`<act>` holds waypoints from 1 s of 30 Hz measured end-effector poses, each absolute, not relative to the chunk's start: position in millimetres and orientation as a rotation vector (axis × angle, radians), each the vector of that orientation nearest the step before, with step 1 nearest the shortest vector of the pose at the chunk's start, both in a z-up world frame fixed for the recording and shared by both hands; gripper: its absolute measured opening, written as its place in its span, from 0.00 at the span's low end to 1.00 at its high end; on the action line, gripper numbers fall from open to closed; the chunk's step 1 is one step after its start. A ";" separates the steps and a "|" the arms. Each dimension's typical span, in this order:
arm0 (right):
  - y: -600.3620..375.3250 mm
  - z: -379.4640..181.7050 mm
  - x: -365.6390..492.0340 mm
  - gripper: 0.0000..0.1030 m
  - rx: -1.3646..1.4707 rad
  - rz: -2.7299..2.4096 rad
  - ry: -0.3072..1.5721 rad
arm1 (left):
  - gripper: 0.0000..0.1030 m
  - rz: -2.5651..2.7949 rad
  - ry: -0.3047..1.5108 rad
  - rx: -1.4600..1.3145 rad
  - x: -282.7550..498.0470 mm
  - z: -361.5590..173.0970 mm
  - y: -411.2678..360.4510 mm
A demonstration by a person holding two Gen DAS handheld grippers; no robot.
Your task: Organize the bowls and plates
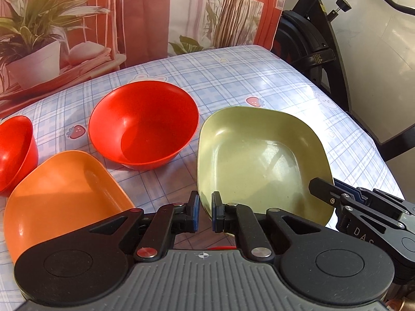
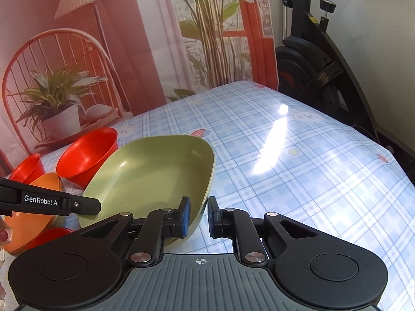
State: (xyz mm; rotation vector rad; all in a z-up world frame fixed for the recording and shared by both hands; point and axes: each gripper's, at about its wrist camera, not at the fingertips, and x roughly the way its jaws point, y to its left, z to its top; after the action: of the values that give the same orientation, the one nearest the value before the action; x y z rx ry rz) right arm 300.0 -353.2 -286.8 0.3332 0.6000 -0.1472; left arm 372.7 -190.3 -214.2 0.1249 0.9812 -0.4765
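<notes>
Though glossy, squarish green plate (image 1: 262,160)

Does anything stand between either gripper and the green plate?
Nothing visible. The green plate already has its rim between the jaws of the left gripper and of the right gripper. The red bowl and orange plate sit off to the side.

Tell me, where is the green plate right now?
The green plate sits on the checked tablecloth, right of the big red bowl in the left wrist view, with both hand-held grippers at its near rim.
</notes>
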 end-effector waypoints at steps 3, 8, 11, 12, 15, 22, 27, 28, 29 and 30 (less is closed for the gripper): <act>-356.3 -277.3 295.4 0.11 0.329 -0.157 0.585 | 0.11 -0.493 0.957 0.114 366.5 -205.1 -189.8; -354.5 -254.8 292.2 0.10 0.289 -0.148 0.559 | 0.11 -0.505 0.916 0.080 355.3 -185.8 -179.3; -346.6 -240.1 294.3 0.09 0.262 -0.124 0.540 | 0.12 -0.492 0.889 0.047 348.8 -176.0 -166.9; -344.1 -236.5 295.5 0.09 0.255 -0.117 0.535 | 0.12 -0.484 0.880 0.039 345.6 -172.5 -161.0; -328.1 -224.0 301.2 0.08 0.223 -0.083 0.525 | 0.12 -0.455 0.860 0.019 338.1 -163.7 -143.6; -283.0 -202.3 319.2 0.07 0.138 0.023 0.529 | 0.13 -0.373 0.825 -0.090 324.4 -154.0 -91.0; -248.4 -192.5 333.9 0.05 0.066 0.107 0.543 | 0.15 -0.303 0.788 -0.119 303.5 -156.0 -61.1; -240.7 -191.4 336.0 0.05 0.047 0.123 0.546 | 0.15 -0.301 0.791 -0.135 301.2 -158.0 -57.0; -233.8 -191.0 338.2 0.05 0.028 0.136 0.551 | 0.16 -0.295 0.795 -0.166 297.4 -160.4 -49.5; -227.0 -191.0 340.7 0.05 0.009 0.147 0.557 | 0.16 -0.291 0.795 -0.181 295.3 -162.1 -45.4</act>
State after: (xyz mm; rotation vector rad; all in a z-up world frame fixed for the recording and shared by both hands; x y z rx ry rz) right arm 340.7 -227.0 -191.0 0.0087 0.5574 0.1475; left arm 295.3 -45.4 -162.1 -0.1807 0.7952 -0.2911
